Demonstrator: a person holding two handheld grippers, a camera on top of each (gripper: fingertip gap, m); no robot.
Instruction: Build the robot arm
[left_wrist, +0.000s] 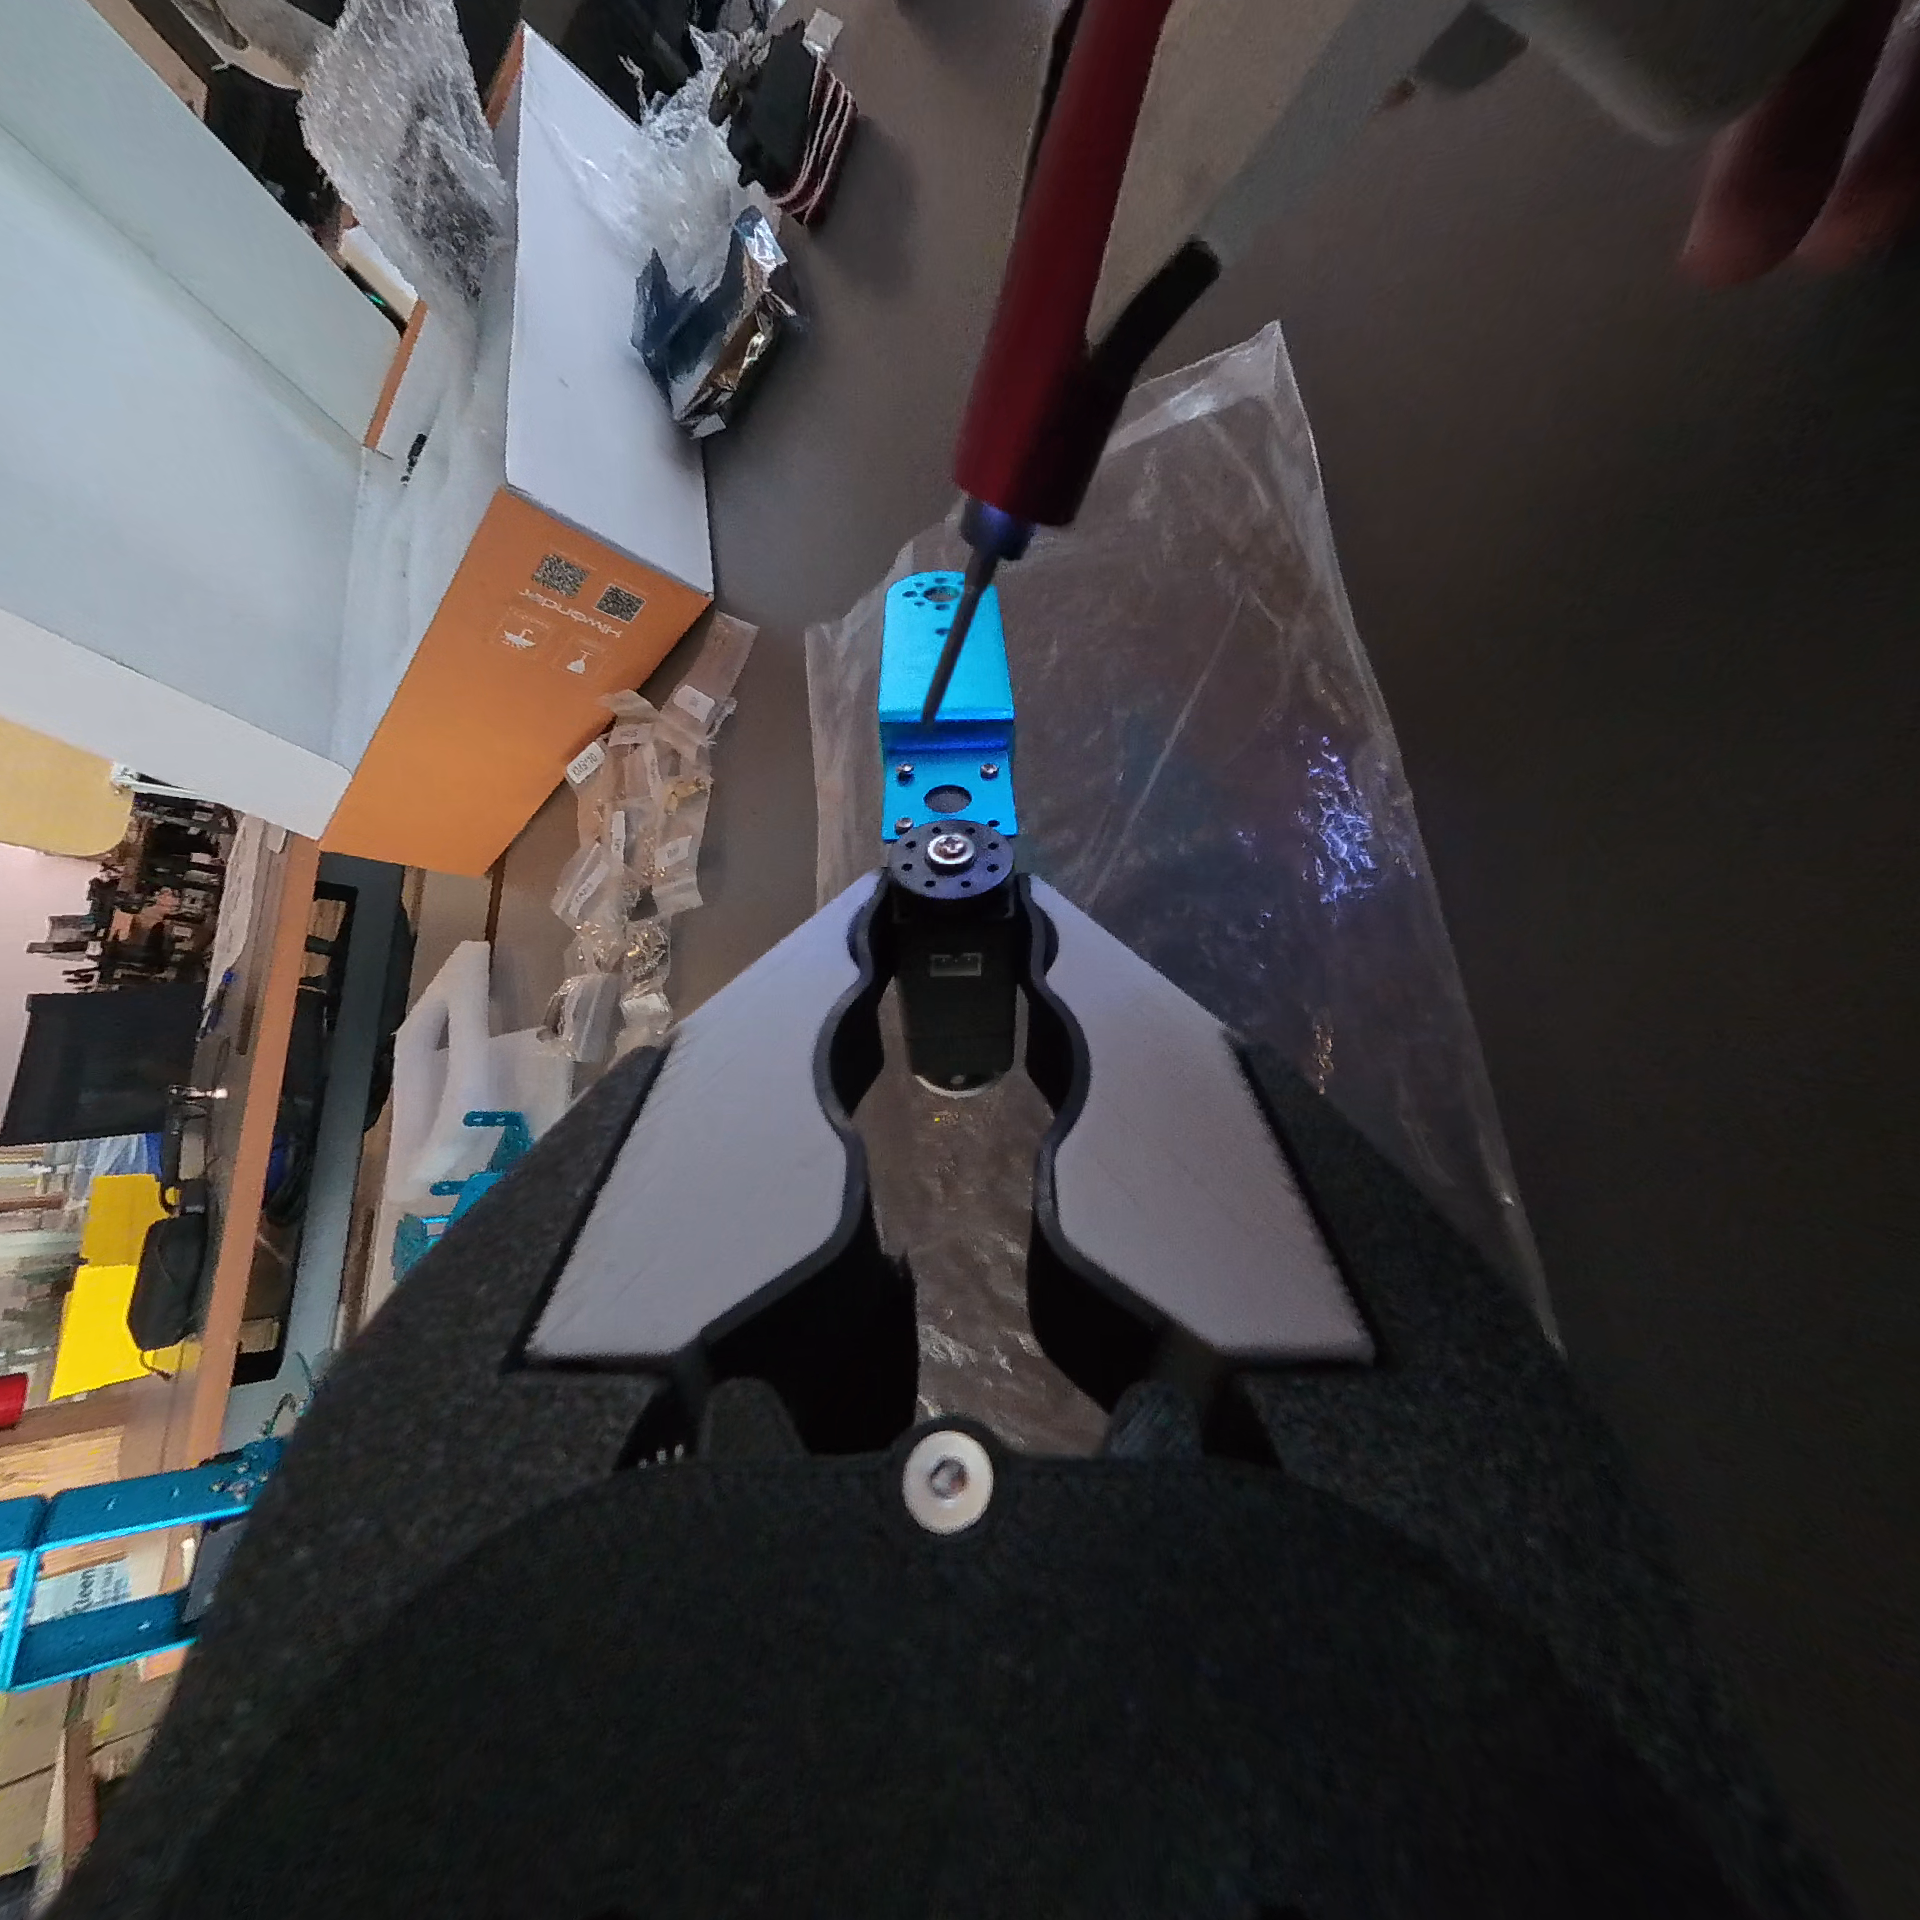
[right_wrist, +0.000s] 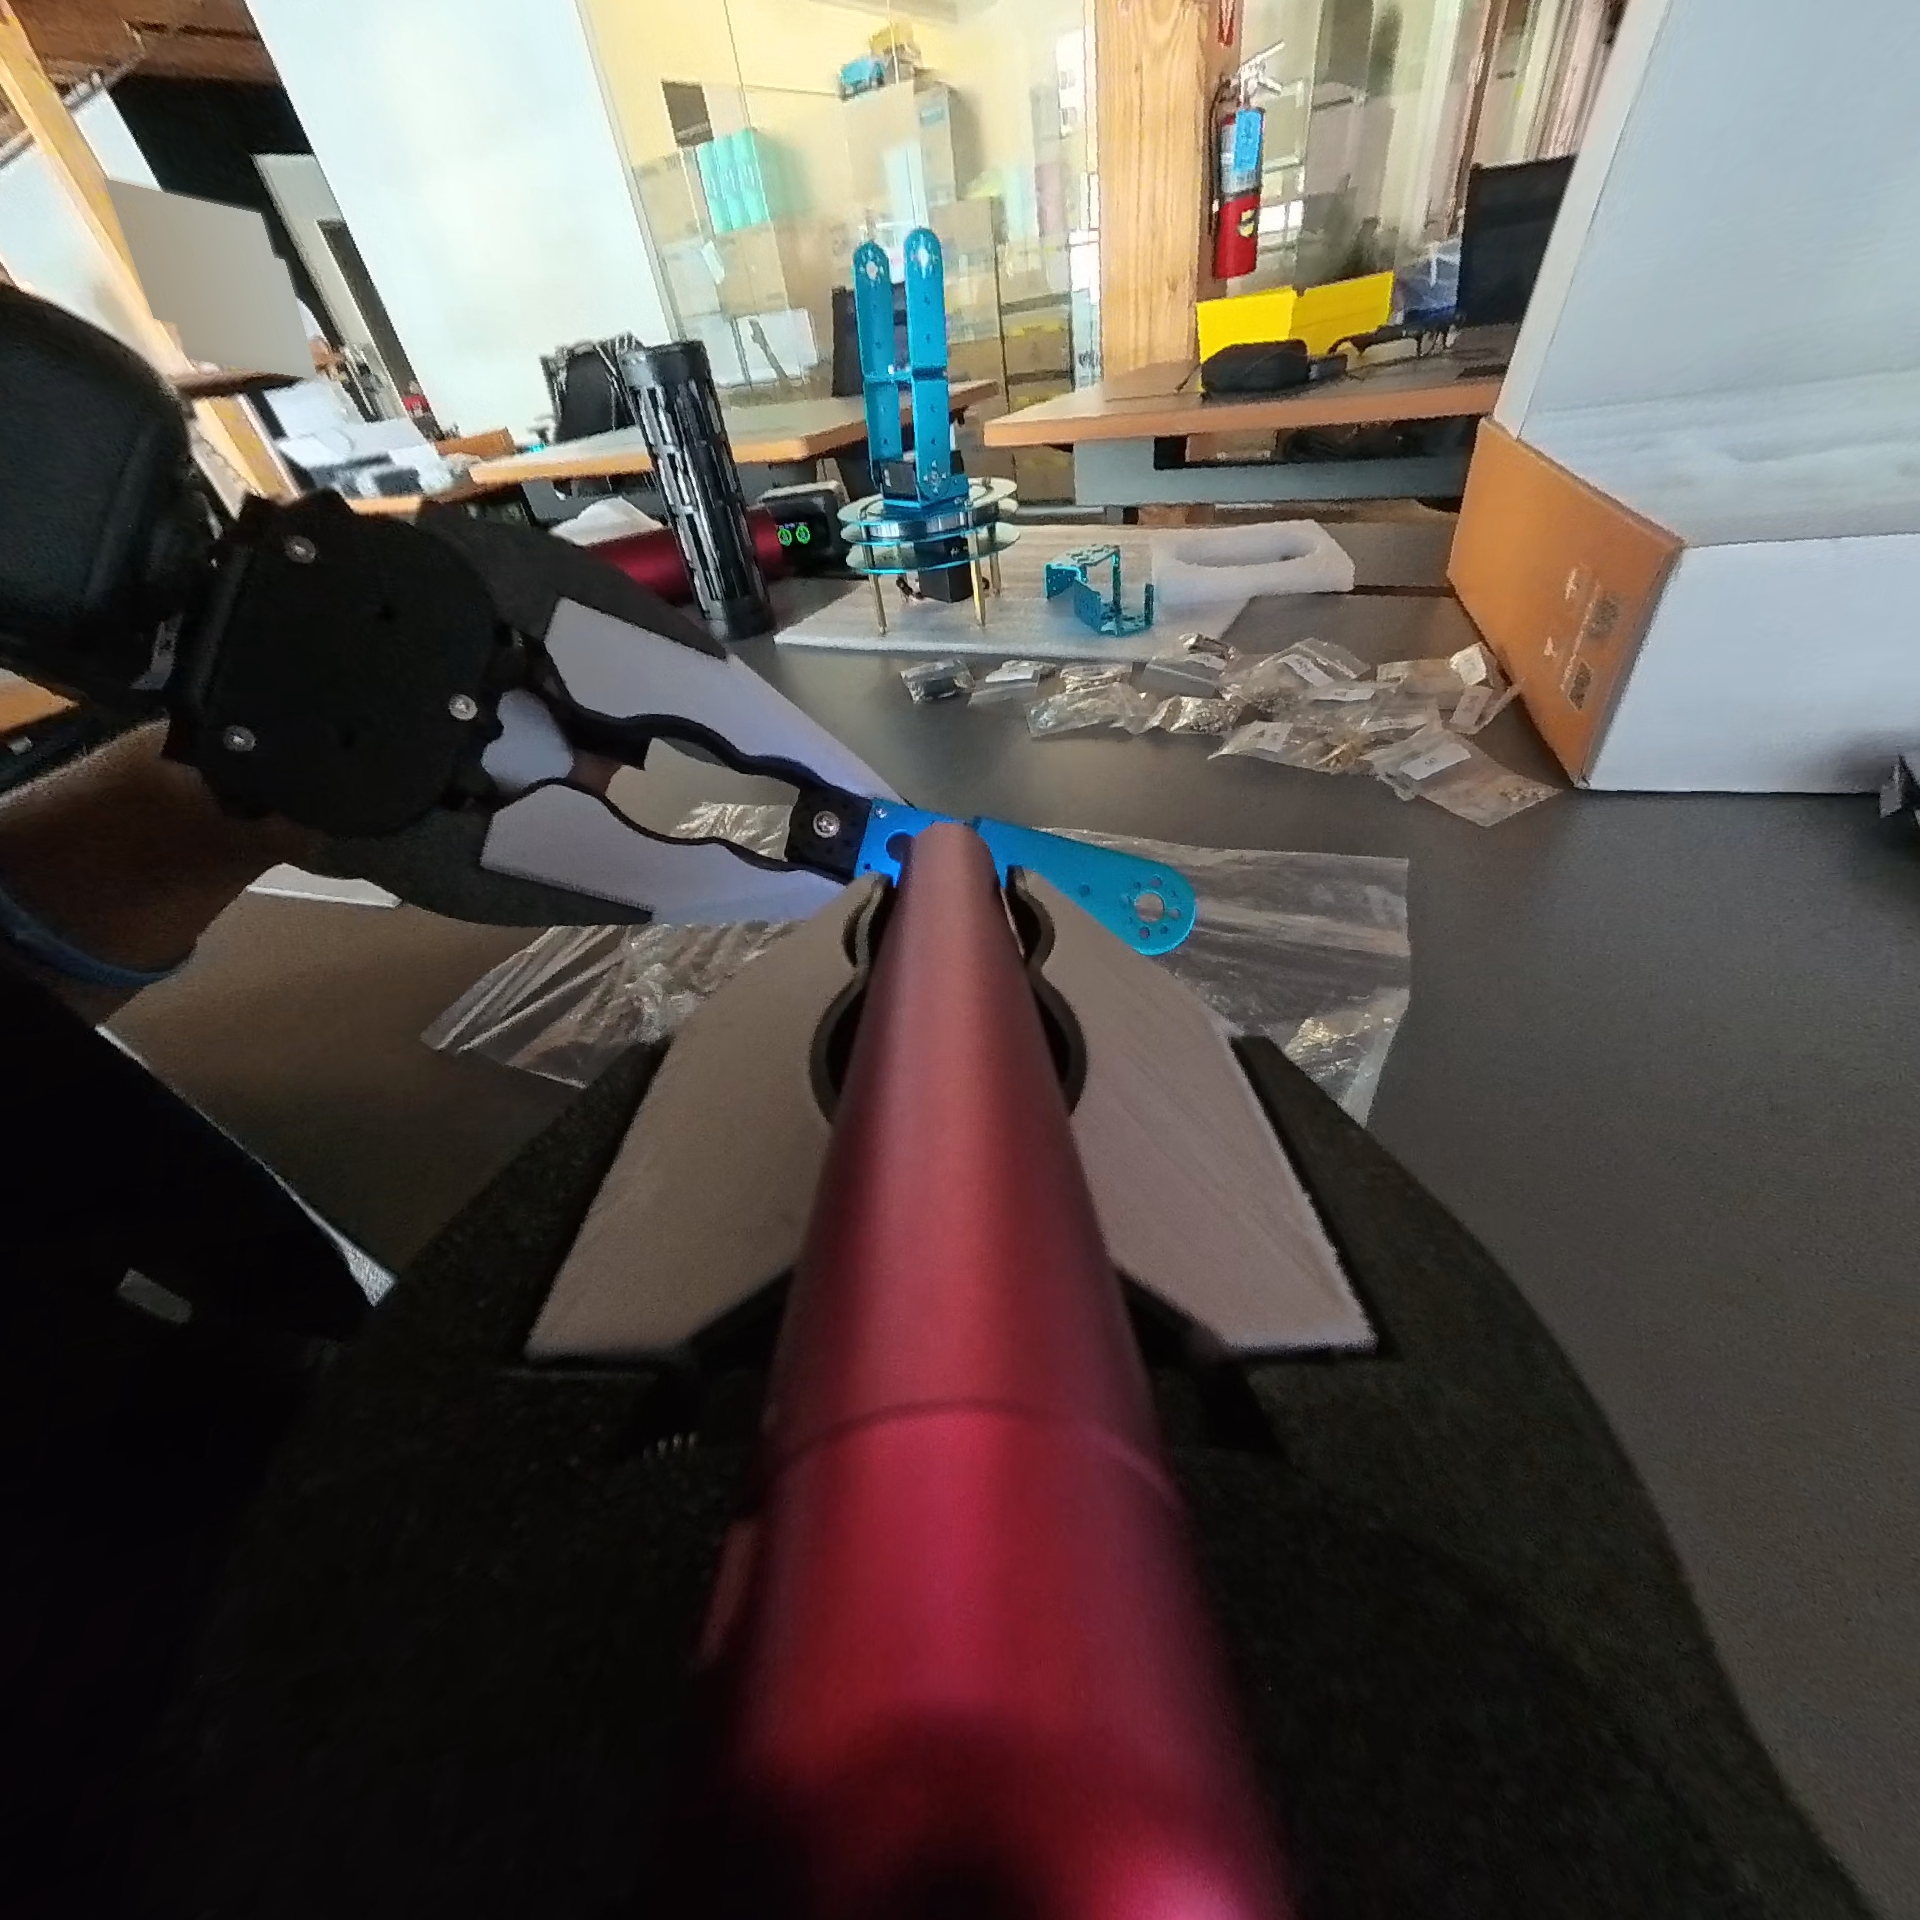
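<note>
The left wrist view looks steeply down along its fingers (left_wrist: 1143, 1122), close over the bench (left_wrist: 1558, 727). The right wrist view looks level across the bench (right_wrist: 1662, 1039) into the room. Both share the blue bracket (left_wrist: 940, 675) (right_wrist: 1101, 883) and clear bag (left_wrist: 1247, 727) (right_wrist: 1299, 914).

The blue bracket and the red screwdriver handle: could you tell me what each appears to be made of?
The blue bracket looks like anodised aluminium: thin bent sheet, punched holes, even metallic blue sheen. The red screwdriver handle, clamped in the right gripper, also looks like anodised metal, with a smooth satin red surface and soft highlights, though coated plastic cannot be ruled out. The servo in the left gripper seems matte black plastic.
</note>
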